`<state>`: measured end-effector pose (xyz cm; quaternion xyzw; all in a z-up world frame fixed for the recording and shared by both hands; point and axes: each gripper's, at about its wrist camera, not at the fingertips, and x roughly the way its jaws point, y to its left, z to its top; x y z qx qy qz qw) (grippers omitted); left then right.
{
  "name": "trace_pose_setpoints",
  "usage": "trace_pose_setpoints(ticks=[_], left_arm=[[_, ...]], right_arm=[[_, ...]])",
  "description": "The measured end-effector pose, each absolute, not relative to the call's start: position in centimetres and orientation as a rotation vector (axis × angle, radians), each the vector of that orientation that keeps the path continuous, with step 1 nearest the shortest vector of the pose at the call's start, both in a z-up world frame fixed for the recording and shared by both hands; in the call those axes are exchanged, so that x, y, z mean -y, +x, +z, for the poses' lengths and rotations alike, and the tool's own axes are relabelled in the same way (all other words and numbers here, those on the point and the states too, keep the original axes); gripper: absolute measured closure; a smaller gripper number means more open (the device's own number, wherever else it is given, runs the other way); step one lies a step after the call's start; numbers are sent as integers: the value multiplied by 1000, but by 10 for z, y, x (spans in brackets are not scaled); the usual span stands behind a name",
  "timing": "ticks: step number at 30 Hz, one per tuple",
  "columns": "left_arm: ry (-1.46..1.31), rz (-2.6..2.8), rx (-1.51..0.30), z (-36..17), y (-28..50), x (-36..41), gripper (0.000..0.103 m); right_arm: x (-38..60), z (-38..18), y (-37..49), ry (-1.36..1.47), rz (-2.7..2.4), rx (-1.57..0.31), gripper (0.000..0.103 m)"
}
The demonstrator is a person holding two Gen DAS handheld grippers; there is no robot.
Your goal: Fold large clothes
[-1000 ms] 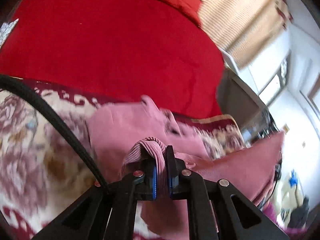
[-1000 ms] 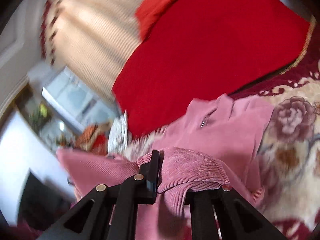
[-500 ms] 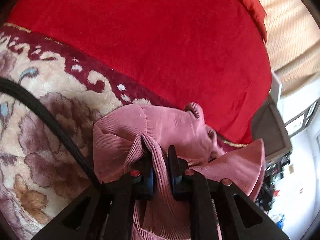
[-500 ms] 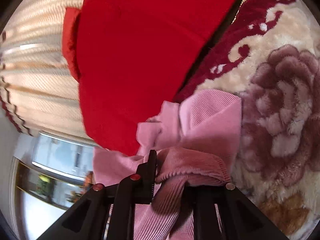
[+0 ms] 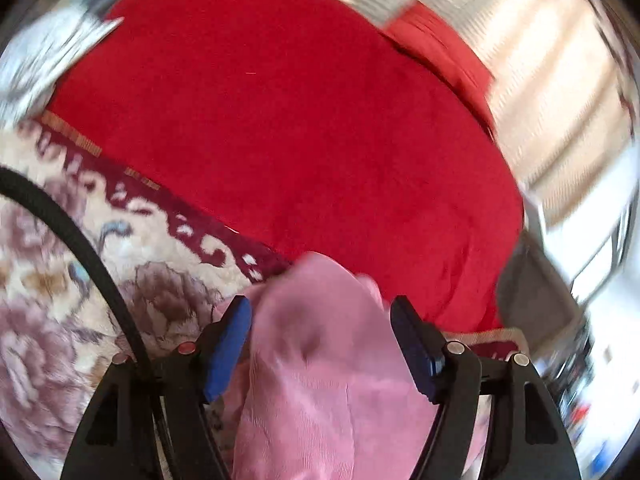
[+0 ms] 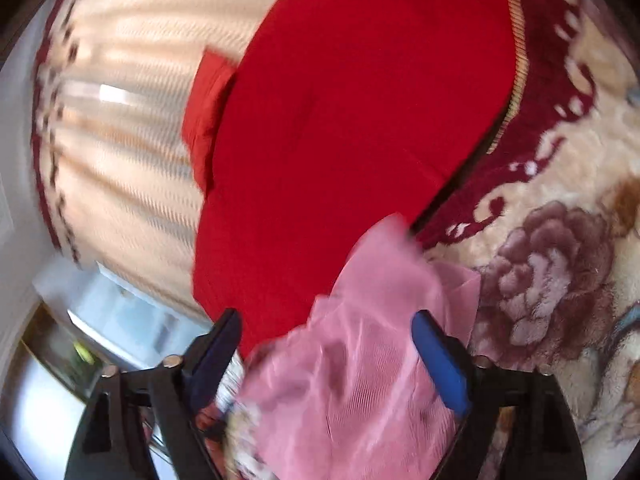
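The pink ribbed garment [image 5: 320, 360] lies bunched on the floral blanket, its top edge near the red bedspread. My left gripper [image 5: 320, 320] is open, its blue pads wide apart on either side of the garment, not clamping it. In the right wrist view the same pink garment [image 6: 368, 360] lies between the spread fingers of my right gripper [image 6: 326, 338], which is open too. Both views are motion-blurred.
A cream and maroon floral blanket [image 5: 60, 280] covers the near part of the bed, also in the right wrist view [image 6: 560, 260]. A red bedspread [image 5: 300, 120] and red pillow [image 5: 440, 52] lie beyond. A black cable [image 5: 80, 240] crosses at left. Striped curtains [image 6: 120, 120] hang behind.
Both grippers were shut on folds of the pink garment; now both have opened and let it go. The garment has dropped onto the blanket, and both cameras have swung.
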<state>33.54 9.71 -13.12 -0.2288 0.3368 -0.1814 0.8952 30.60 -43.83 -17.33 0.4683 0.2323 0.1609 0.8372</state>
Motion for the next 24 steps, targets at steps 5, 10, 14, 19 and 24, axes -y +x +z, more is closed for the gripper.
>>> trace_pose_setpoints(ticks=[5,10,14,19,24], left_arm=[[-159,-372,-769,-136,330,-39,28],[-46,-142,-990,-186,359,-34,28],[-103,-88,-1094,-216,368,-46,24],[43,-57,-987,-197,348,-34,24],[150,-12,-912,-190,331,-19,24]], right_arm=[[387,-156,314,730,319,-610,38],[353,-165,334,629,281,-703,38],[354,-193,362,576,127,-834,40],[369,-201,366,620,71,-838,50],[354,-169,348,554,177,-695,49]])
